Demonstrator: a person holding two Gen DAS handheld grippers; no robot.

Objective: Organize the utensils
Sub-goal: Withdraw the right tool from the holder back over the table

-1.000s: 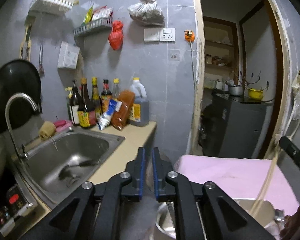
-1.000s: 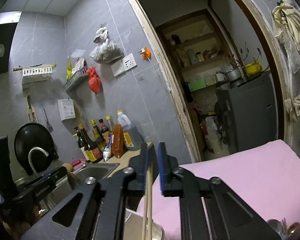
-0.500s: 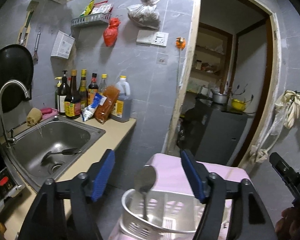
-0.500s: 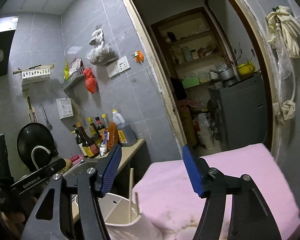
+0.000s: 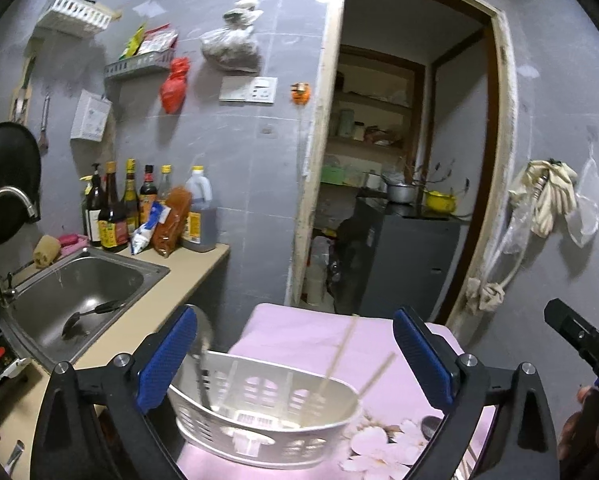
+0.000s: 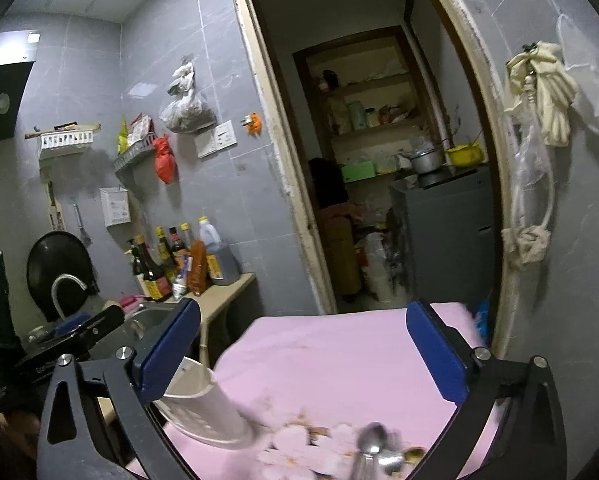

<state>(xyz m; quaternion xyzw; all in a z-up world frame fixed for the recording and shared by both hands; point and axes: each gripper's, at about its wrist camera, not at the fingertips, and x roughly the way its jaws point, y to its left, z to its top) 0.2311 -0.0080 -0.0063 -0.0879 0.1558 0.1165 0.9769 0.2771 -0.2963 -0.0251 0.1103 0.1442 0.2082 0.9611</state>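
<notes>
The white slotted basket (image 5: pixel 267 412) sits on the pink flowered cloth (image 5: pixel 323 336), low between the spread blue pads of the left gripper (image 5: pixel 295 354). A spoon (image 5: pixel 201 364) leans just inside the left-hand pad, and a pair of chopsticks (image 5: pixel 339 356) slants toward the right-hand one. Both grippers have just been opening; their jaws now stand wide and grip nothing.

The basket looks light and top-heavy to me. Those tall chopsticks lean out over the rim, so a pad brushing them, or a nudge to the basket wall, could tip it or flick them out.

The right gripper (image 6: pixel 303 354) sees only the basket's side (image 6: pixel 203 412), low by its left-hand pad. But it shows what the left view barely catches: loose spoons (image 6: pixel 373 454) lying on the cloth low between its jaws, not yet sorted. The left view alone looks down into the basket, and into the sink (image 5: pixel 79 292) off beyond its left pad, where a ladle (image 5: pixel 91 314) lies.
</notes>
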